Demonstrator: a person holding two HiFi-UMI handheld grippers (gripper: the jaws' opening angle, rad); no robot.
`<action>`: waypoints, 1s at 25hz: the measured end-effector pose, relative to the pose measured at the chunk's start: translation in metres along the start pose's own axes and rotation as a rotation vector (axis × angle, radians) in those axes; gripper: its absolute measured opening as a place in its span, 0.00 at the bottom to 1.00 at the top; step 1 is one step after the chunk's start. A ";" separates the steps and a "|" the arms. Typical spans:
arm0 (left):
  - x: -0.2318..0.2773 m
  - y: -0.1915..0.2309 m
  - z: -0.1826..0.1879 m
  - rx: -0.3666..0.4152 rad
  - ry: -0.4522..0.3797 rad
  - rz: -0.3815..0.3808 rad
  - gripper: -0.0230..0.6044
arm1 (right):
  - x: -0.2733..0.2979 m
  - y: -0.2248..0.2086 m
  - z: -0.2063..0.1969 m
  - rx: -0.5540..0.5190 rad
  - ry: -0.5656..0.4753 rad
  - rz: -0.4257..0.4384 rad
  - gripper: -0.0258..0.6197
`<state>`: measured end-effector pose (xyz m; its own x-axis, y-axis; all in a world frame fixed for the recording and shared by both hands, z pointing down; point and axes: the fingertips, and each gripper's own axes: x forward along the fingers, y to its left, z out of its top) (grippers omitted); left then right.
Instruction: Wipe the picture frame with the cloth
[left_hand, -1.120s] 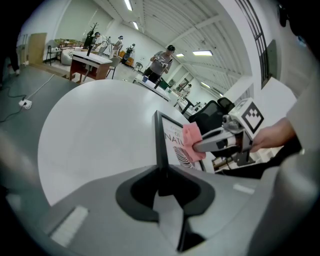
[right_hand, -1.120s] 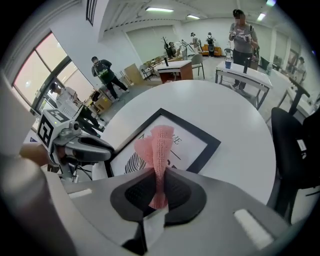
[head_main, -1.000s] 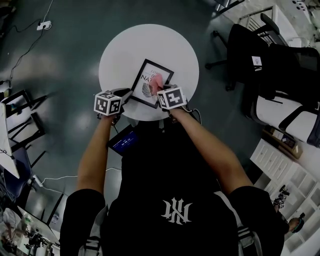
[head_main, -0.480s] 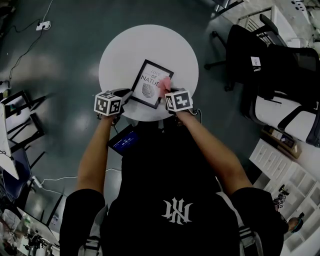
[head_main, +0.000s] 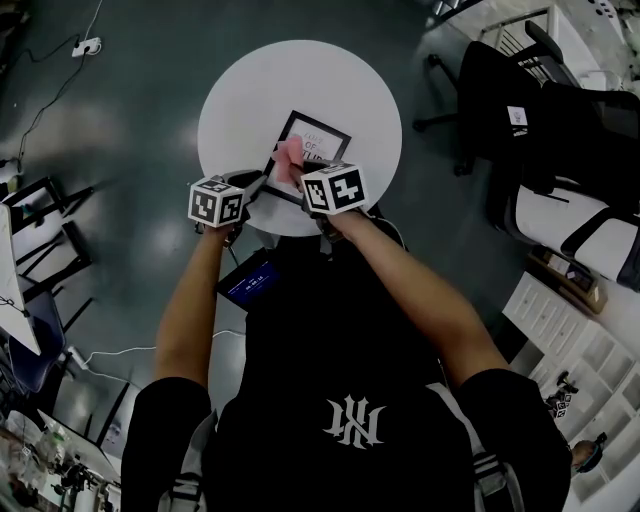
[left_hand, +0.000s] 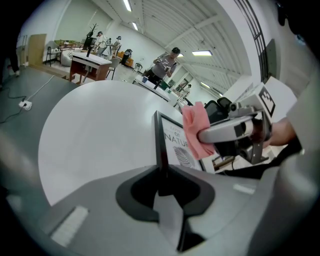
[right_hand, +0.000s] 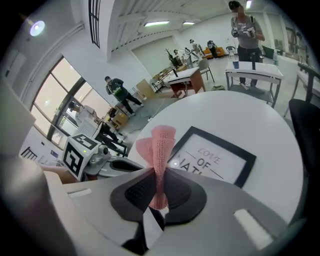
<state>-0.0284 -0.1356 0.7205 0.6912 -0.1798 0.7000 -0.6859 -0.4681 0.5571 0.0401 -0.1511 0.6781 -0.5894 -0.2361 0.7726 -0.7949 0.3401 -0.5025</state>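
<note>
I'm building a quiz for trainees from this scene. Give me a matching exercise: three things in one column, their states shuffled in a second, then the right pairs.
Things
1. pink knitted cloth
2. black-edged picture frame
3. round white table

States
A. lies under the frame
B. pinched in the right gripper
C. clamped at its edge by the left gripper

Pairs: 1-B, 2-C, 3-A
</note>
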 end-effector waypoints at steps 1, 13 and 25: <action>0.000 0.000 0.000 0.003 -0.001 0.002 0.12 | 0.009 0.005 0.002 -0.003 0.005 0.010 0.08; 0.000 0.000 -0.002 -0.014 -0.011 0.012 0.12 | 0.057 0.012 -0.013 -0.059 0.087 -0.008 0.08; -0.002 0.003 -0.004 -0.014 -0.013 0.021 0.12 | 0.021 -0.027 -0.051 -0.047 0.137 -0.082 0.08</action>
<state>-0.0329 -0.1334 0.7224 0.6797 -0.2004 0.7056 -0.7030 -0.4523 0.5488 0.0568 -0.1186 0.7276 -0.4951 -0.1392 0.8576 -0.8298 0.3683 -0.4193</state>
